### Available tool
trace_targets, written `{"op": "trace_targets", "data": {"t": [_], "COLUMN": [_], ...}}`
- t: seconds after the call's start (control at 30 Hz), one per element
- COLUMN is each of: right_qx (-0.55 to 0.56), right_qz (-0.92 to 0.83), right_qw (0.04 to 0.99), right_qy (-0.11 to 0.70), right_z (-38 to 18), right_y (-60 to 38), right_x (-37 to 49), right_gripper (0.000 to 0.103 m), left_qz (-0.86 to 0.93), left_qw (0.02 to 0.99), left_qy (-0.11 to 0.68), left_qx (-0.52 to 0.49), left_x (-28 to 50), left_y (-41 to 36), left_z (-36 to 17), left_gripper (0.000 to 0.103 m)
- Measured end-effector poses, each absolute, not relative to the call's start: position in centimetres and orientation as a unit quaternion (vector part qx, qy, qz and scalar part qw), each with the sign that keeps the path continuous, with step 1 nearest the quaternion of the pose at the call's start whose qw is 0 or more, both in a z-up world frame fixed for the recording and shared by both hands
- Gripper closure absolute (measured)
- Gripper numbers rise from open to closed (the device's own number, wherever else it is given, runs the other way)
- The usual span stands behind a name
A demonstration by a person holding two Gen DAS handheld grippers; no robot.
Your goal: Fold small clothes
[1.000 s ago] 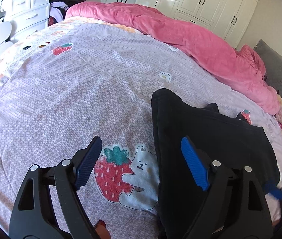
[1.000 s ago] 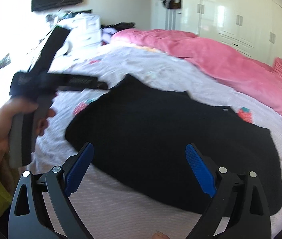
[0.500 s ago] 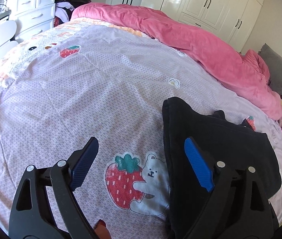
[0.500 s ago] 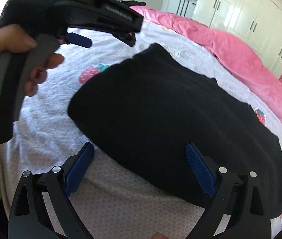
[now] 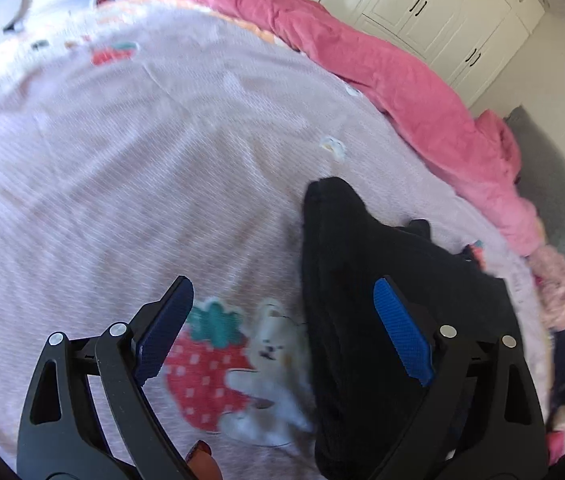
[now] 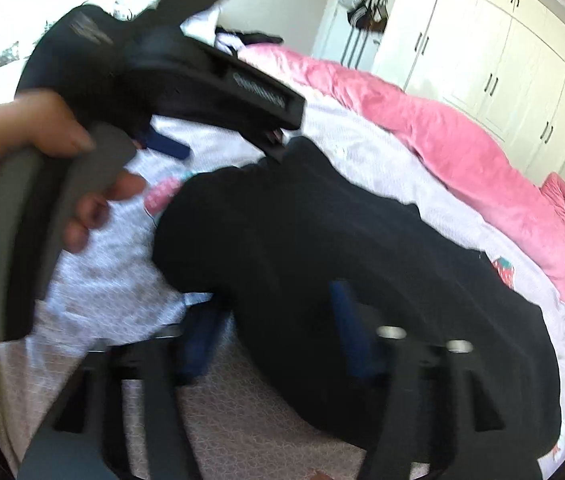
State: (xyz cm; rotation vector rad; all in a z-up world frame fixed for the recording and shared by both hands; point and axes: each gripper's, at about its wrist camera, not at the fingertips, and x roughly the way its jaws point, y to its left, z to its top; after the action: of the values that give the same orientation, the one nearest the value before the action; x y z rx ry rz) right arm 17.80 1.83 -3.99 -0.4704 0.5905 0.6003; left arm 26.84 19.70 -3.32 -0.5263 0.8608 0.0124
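A black garment (image 5: 366,280) lies flat on the lilac bedsheet (image 5: 142,168); it also shows in the right wrist view (image 6: 342,248). My left gripper (image 5: 282,328) is open and empty, its right finger over the garment's left edge, its left finger over the sheet. In the right wrist view a hand holds the left gripper's body (image 6: 186,80) above the garment's near-left corner. My right gripper (image 6: 278,328) is blurred and narrower than before, with the garment's near edge between its fingers; I cannot tell whether it grips.
A pink duvet (image 5: 402,80) is heaped along the far side of the bed, also in the right wrist view (image 6: 442,140). White wardrobes (image 6: 502,60) stand behind. A strawberry-and-bear print (image 5: 234,364) marks the sheet. Pink clothes (image 5: 558,292) lie at the right.
The right gripper's fingers have drawn closer together at the garment's near edge, with motion blur. The left gripper has moved closer to the garment's left corner.
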Motion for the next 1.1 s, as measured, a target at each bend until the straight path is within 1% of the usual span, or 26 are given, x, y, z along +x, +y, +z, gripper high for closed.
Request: {"op": "trace_targets", "data": {"t": [0.03, 0.13, 0.17, 0.23, 0.27, 0.33, 0.37, 0.43, 0.47, 0.53, 0.63, 0.77, 0.9, 1.1], "right_qx": [-0.218, -0.197, -0.193, -0.185, -0.182, -0.175, -0.168, -0.154, -0.151, -0.148, -0.139, -0.106, -0.079, -0.012], "right_qz": [0.299, 0.311, 0.316, 0.321, 0.325, 0.327, 0.329, 0.332, 0.333, 0.332, 0.33, 0.326, 0.316, 0.302], "right_qw": [0.884, 0.883, 0.881, 0.881, 0.881, 0.881, 0.881, 0.881, 0.881, 0.882, 0.887, 0.9, 0.909, 0.918], "right_qy": [0.285, 0.292, 0.295, 0.294, 0.293, 0.292, 0.294, 0.3, 0.301, 0.299, 0.291, 0.27, 0.258, 0.258], "right_z": [-3.7, -3.3, -3.2, -2.9, -2.7, -2.4, -2.2, -2.0, -1.9, -1.8, -1.4, -0.2, 1.2, 3.1], "right_y": [1.7, 1.0, 0.9, 0.5, 0.2, -0.2, -0.5, -1.2, -1.3, -1.8, -2.2, -4.2, -6.7, -12.3], "right_x": [17.8, 17.9, 18.0, 17.6, 17.6, 17.3, 17.4, 17.6, 17.5, 17.5, 17.6, 17.2, 17.5, 18.6], "right_gripper": [0.091, 0.092, 0.093, 0.093, 0.094, 0.094, 0.094, 0.095, 0.095, 0.095, 0.096, 0.096, 0.096, 0.096], "left_qz": [0.0, -0.025, -0.033, -0.046, -0.05, -0.059, -0.065, -0.081, -0.087, -0.092, -0.101, -0.119, -0.13, -0.148], "left_qw": [0.874, 0.868, 0.865, 0.86, 0.859, 0.859, 0.858, 0.853, 0.85, 0.849, 0.851, 0.855, 0.85, 0.851], "left_qy": [0.413, 0.419, 0.421, 0.428, 0.43, 0.434, 0.436, 0.44, 0.442, 0.442, 0.427, 0.401, 0.391, 0.376], "left_qx": [-0.255, -0.267, -0.27, -0.274, -0.272, -0.265, -0.264, -0.27, -0.272, -0.276, -0.288, -0.307, -0.329, -0.336], "left_x": [27.0, 27.5, 27.6, 27.9, 28.1, 28.3, 28.4, 28.5, 28.5, 28.4, 28.0, 26.8, 26.3, 26.6], "left_y": [19.6, 19.0, 18.7, 18.1, 17.8, 17.1, 16.8, 16.2, 15.9, 15.8, 15.2, 14.0, 12.3, 8.1], "left_z": [-3.4, -3.9, -4.0, -4.4, -4.5, -4.7, -4.8, -5.0, -5.1, -5.1, -4.3, -2.4, -1.2, 1.5], "left_gripper": [0.018, 0.019, 0.023, 0.034, 0.036, 0.048, 0.051, 0.061, 0.063, 0.076, 0.088, 0.089, 0.089, 0.089]}}
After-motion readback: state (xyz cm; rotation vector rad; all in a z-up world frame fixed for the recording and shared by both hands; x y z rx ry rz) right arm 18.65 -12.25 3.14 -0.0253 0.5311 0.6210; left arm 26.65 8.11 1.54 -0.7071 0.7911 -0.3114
